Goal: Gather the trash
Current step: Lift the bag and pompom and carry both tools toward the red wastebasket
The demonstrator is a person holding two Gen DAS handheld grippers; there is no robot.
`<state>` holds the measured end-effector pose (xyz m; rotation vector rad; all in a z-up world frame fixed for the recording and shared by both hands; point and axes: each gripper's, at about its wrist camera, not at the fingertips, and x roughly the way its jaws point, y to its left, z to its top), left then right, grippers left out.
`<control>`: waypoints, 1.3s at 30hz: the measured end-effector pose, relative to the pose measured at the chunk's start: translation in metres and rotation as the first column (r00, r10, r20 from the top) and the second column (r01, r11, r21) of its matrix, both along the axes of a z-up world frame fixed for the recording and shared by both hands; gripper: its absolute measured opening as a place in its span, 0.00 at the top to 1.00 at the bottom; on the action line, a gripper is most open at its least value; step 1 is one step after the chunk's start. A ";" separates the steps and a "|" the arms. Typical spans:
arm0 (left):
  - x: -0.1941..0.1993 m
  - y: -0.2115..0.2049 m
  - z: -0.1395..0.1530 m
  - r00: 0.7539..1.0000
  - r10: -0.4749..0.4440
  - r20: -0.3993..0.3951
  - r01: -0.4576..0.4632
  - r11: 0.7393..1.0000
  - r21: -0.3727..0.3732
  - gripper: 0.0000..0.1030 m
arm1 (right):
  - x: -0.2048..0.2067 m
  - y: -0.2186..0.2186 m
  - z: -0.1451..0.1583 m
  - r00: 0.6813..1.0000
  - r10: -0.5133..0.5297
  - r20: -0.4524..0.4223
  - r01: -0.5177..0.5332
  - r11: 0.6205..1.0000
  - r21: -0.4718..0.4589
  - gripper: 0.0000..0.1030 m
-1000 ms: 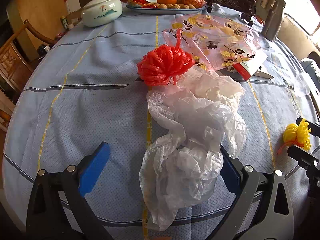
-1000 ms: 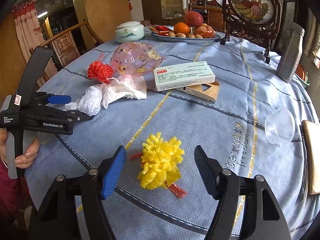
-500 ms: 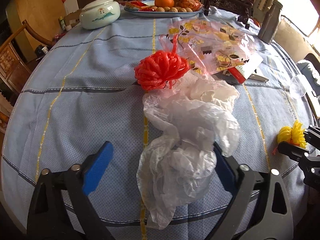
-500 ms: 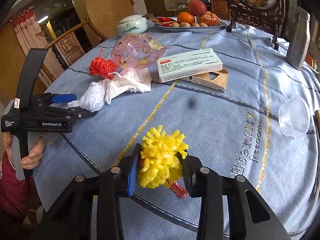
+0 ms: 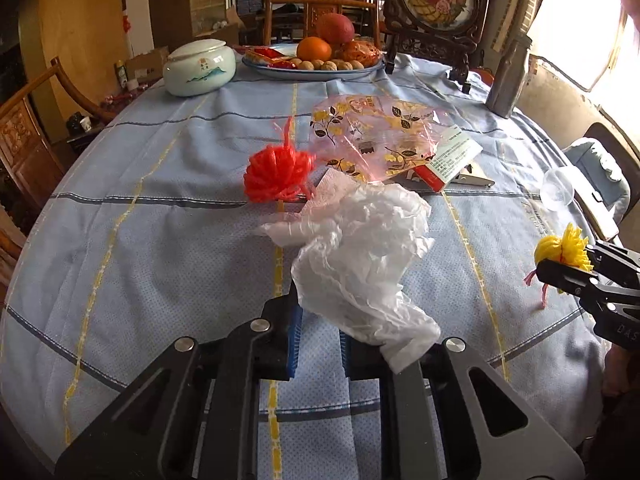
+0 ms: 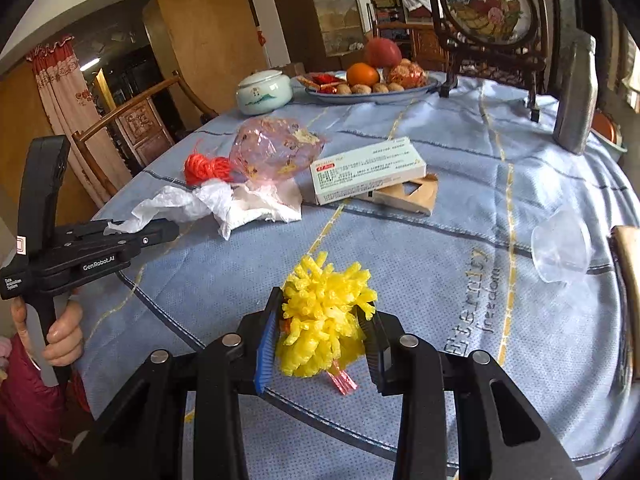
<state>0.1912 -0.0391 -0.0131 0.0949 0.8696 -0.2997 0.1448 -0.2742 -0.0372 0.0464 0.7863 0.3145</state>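
Left wrist view: left gripper (image 5: 318, 334) clamped on the near end of a crumpled white plastic bag (image 5: 360, 256), jaws nearly together with only thin film between the blue pads. Bag trailing away from the jaws toward a white paper napkin (image 5: 332, 190) on the blue tablecloth (image 5: 160, 240). Just beyond the napkin, a red plastic-string pompom (image 5: 278, 174) touching a pink floral cellophane wrapper (image 5: 372, 136). Wrapper draped partly over a white medicine box (image 5: 452, 158). At the right edge, right gripper (image 5: 560, 264) pinching a yellow plastic-string pompom (image 5: 562, 250), a pink strand hanging below it. Farther back: lidded ceramic jar (image 5: 199, 66), fruit plate (image 5: 316, 70), grey metal bottle (image 5: 508, 76) — well apart from the trash. Clear plastic cup (image 5: 558, 190) lying on its side near the right table edge.

Right wrist view: right gripper (image 6: 320, 328) closed on the yellow pompom (image 6: 324, 316), fingers pressing both sides; pompom raised slightly above the cloth, pink strand (image 6: 342, 380) dangling beneath. At left, a hand (image 6: 60, 328) on the left gripper handle; left gripper (image 6: 132, 230) pinching the tip of the white bag (image 6: 176, 204), the rest resting against the napkin (image 6: 260, 208). Red pompom (image 6: 206, 168) beside the pink wrapper (image 6: 276, 152); medicine box (image 6: 366, 170) stacked on a flattened brown carton (image 6: 408, 196). Clear cup (image 6: 560, 250) tipped over at right.
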 end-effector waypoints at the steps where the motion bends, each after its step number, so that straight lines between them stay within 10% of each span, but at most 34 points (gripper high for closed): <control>1: -0.005 0.001 0.004 1.000 -0.001 0.014 0.001 1.000 0.006 0.83 | -0.002 0.002 0.001 1.000 0.007 0.005 -0.007 1.000 -0.009 0.64; 4: -0.014 -0.003 0.009 0.999 -0.034 0.014 0.034 0.999 0.007 0.74 | -0.005 0.008 0.001 1.000 0.018 0.007 -0.018 1.000 -0.019 0.64; 6: -0.017 -0.007 0.010 0.999 -0.032 0.027 0.032 0.999 0.013 0.26 | -0.006 0.008 0.002 1.000 0.014 0.005 -0.014 1.000 -0.015 0.64; 8: -0.023 -0.011 0.012 0.997 -0.019 0.079 0.016 0.999 0.035 0.12 | -0.009 0.007 0.003 1.000 0.013 0.007 -0.013 1.000 -0.008 0.64; 16: 0.012 -0.022 -0.010 0.998 -0.013 -0.061 0.014 1.000 0.019 0.13 | -0.012 0.004 0.005 1.000 0.008 0.014 -0.008 1.000 -0.005 0.64; 18: 0.024 -0.020 -0.020 0.991 -0.006 -0.134 0.006 1.000 -0.001 0.55 | -0.012 0.002 0.002 1.000 0.005 0.009 -0.005 1.000 0.002 0.64; 21: 0.023 -0.012 -0.013 0.992 -0.010 -0.123 0.005 0.999 -0.042 0.81 | -0.014 0.001 0.002 1.000 0.003 0.007 -0.003 1.000 0.006 0.64; 39: -0.082 0.081 0.061 0.991 0.111 0.077 -0.105 0.991 -0.085 0.83 | -0.057 0.051 0.052 0.983 0.124 0.135 -0.129 0.991 0.034 0.64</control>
